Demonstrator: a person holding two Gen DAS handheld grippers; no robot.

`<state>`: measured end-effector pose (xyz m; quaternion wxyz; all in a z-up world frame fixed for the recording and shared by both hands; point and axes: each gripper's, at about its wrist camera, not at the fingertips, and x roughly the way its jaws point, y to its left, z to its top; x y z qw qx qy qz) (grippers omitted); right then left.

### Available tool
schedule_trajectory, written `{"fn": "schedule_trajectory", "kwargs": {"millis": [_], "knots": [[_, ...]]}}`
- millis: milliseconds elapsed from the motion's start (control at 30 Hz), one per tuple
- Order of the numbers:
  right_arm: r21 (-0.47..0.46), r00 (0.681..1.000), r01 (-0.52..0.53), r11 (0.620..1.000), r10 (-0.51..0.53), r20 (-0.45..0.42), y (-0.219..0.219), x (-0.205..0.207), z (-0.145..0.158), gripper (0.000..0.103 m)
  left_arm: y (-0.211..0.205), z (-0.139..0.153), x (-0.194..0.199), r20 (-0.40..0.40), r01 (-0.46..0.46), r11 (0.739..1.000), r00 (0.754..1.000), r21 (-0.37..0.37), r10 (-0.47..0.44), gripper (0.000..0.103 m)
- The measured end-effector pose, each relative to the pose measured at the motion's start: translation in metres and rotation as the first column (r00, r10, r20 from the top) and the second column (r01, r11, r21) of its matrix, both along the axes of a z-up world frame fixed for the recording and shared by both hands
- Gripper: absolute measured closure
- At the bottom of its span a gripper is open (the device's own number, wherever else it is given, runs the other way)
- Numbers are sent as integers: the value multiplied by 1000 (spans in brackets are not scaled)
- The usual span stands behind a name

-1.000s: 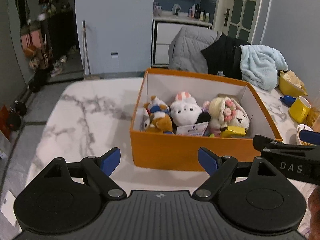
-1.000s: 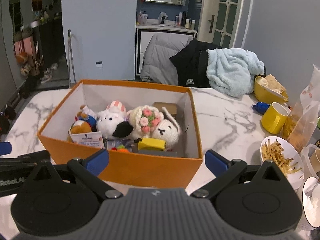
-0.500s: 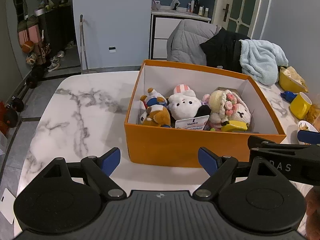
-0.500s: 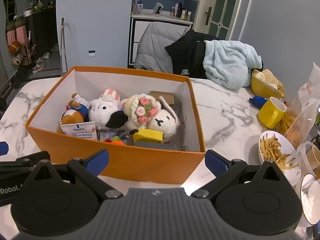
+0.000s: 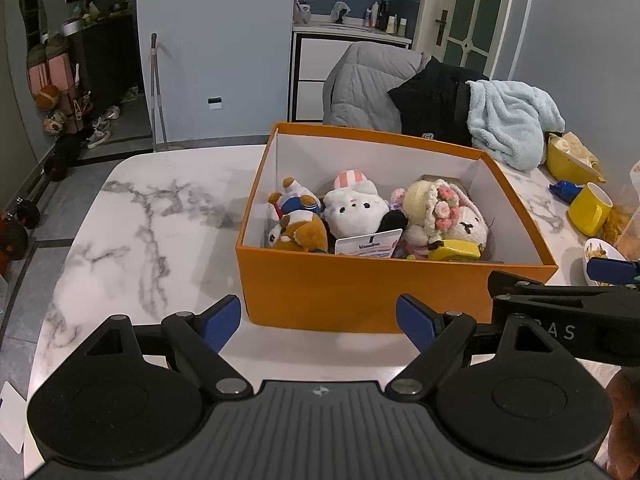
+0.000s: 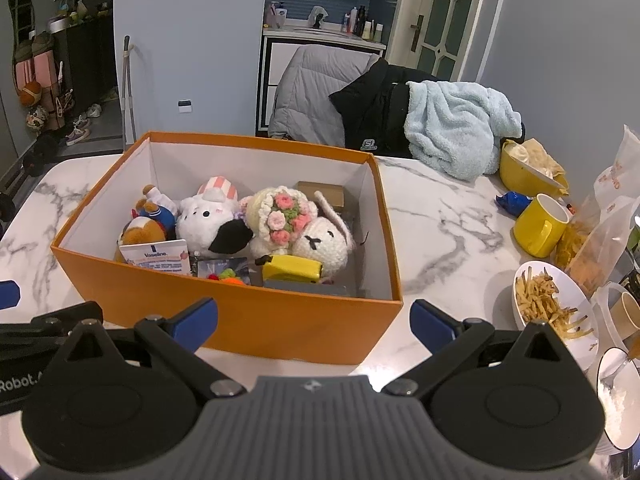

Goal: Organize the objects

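An orange box (image 5: 360, 296) (image 6: 280, 324) stands on the marble table. Inside lie a white plush (image 5: 356, 208) (image 6: 208, 212), a brown plush (image 5: 298, 232), a crocheted sheep with flowers (image 5: 448, 216) (image 6: 304, 228), a yellow item (image 5: 454, 250) (image 6: 292, 268) and a Vaseline card (image 5: 368, 244) (image 6: 156, 258). My left gripper (image 5: 318, 322) is open and empty, just in front of the box. My right gripper (image 6: 314, 322) is open and empty, also in front of the box. The right gripper's side shows at the right of the left wrist view (image 5: 560, 308).
A yellow mug (image 6: 540, 224), a bowl of fries (image 6: 548, 304), snack bags (image 6: 600, 224), a yellow bowl (image 6: 528, 172) and a white dish (image 6: 620, 396) crowd the table's right side. Jackets and a light blue fleece (image 6: 452, 128) hang on chairs behind the table.
Both grippers have risen and pulled back a little from the box, so more of its inside shows. Both stay open and empty.
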<state>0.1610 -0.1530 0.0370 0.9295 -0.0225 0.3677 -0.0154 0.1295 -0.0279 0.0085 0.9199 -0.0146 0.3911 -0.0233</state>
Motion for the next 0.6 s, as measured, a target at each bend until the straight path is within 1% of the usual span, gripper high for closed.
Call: {"fn": "schedule_trajectory", "kwargs": {"millis": [433, 600], "knots": [[9, 1000, 4, 1000, -4, -4, 2, 1, -3, 1, 0, 0, 0, 2, -4, 1000, 1000, 1, 4, 3], [10, 1000, 5, 1000, -5, -5, 2, 1, -4, 1, -2, 2, -2, 11, 10, 1000, 1000, -4, -10, 3]]}}
